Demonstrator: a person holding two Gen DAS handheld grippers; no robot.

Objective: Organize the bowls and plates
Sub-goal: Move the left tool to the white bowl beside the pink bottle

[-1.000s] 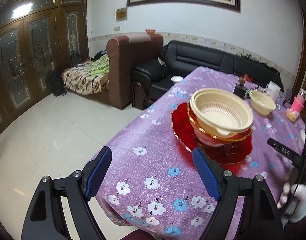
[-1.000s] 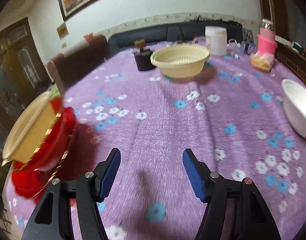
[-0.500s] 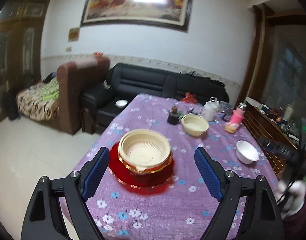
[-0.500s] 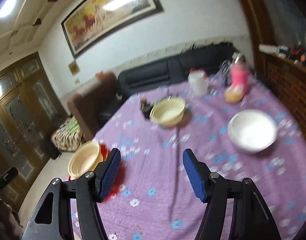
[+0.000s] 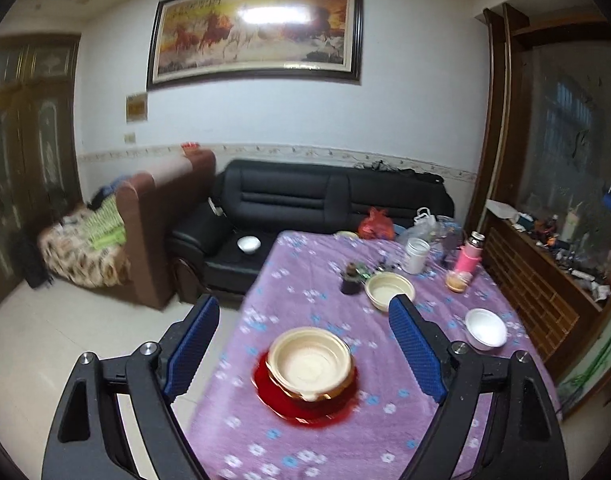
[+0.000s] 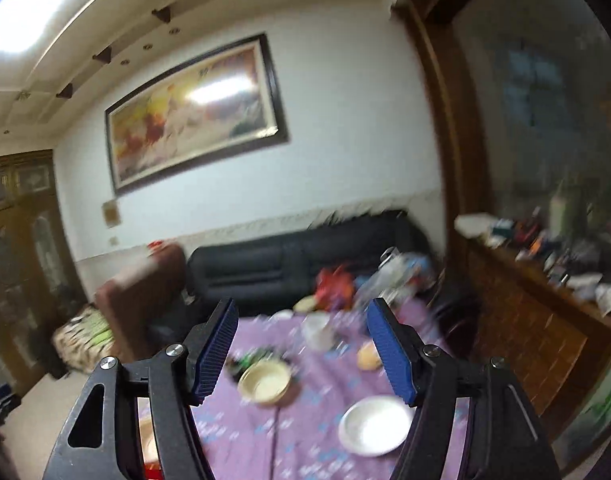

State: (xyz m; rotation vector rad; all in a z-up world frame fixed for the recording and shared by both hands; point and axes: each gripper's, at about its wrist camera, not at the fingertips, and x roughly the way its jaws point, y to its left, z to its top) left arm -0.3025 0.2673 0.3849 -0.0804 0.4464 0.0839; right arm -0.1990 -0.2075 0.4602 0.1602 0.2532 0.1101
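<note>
A cream bowl (image 5: 309, 364) is stacked on a gold-rimmed red bowl and red plate (image 5: 305, 414) near the front of the purple flowered table (image 5: 301, 272). Farther back stand a cream strainer bowl (image 5: 389, 290) and a white bowl (image 5: 485, 328). My left gripper (image 5: 301, 308) hangs open high above the stack, holding nothing. In the blurred right wrist view, my right gripper (image 6: 303, 306) is also high over the table. Its jaws are opening with nothing between them, above the cream strainer bowl (image 6: 265, 380) and the white bowl (image 6: 375, 424).
At the table's far end stand a white jar (image 5: 416, 255), a pink bottle (image 5: 469, 256), a dark cup (image 5: 349, 280) and bags. A black sofa (image 5: 325, 196) and brown armchair (image 5: 161, 220) lie behind. A cluttered wooden sideboard (image 5: 545, 300) runs along the right.
Both grippers have risen well above the table, so the bowls look smaller and lower in each view. The right one also swung towards the table's right side. Nothing was picked up.
</note>
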